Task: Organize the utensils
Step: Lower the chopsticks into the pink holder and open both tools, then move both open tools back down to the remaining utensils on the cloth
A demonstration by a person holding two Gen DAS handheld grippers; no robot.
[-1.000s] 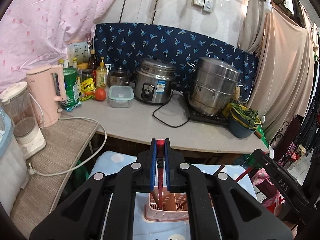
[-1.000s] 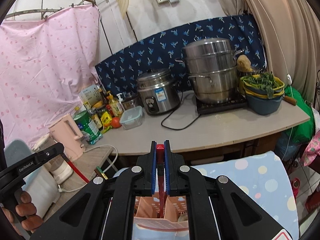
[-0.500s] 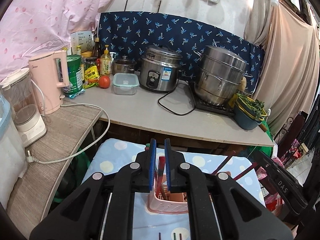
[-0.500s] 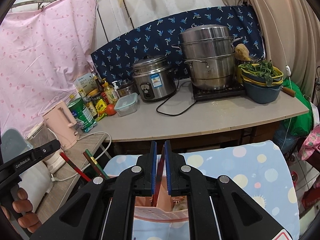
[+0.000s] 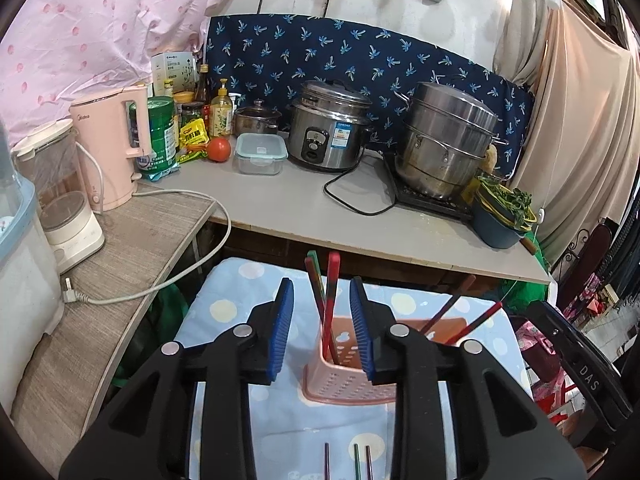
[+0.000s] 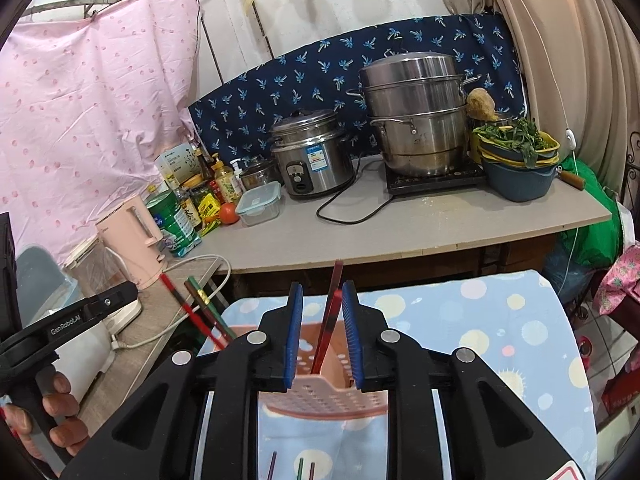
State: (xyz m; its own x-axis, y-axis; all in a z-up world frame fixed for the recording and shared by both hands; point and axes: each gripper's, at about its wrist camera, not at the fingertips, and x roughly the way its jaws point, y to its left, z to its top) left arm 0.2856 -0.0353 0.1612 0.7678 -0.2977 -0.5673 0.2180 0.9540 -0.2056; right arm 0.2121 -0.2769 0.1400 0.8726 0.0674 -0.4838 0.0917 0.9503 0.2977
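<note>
A pink perforated basket [image 5: 340,380] stands on the blue dotted cloth [image 5: 224,312]. In the left wrist view my left gripper [image 5: 322,286] hangs just above it, jaws opening. A red chopstick [image 5: 331,300] and a darker one [image 5: 314,284] stand in the basket between the pads, untouched. More chopsticks [image 5: 478,320] lean out to the right. In the right wrist view my right gripper [image 6: 322,286] is over the basket [image 6: 320,398], jaws opening. A red chopstick [image 6: 329,316] leans free near the right pad. Three loose chopsticks [image 6: 300,468] lie on the cloth below.
Behind the cloth runs a grey counter [image 5: 320,220] with a rice cooker [image 5: 328,128], a steel steamer [image 5: 444,140], a pink kettle [image 5: 112,144], a bowl of greens [image 5: 500,216] and a trailing cable [image 5: 168,280]. A hand [image 6: 60,400] holds the left gripper's handle.
Both grippers were shut on a red chopstick above the basket. Both have sunk toward it and opened, and the chopsticks now stand in the basket.
</note>
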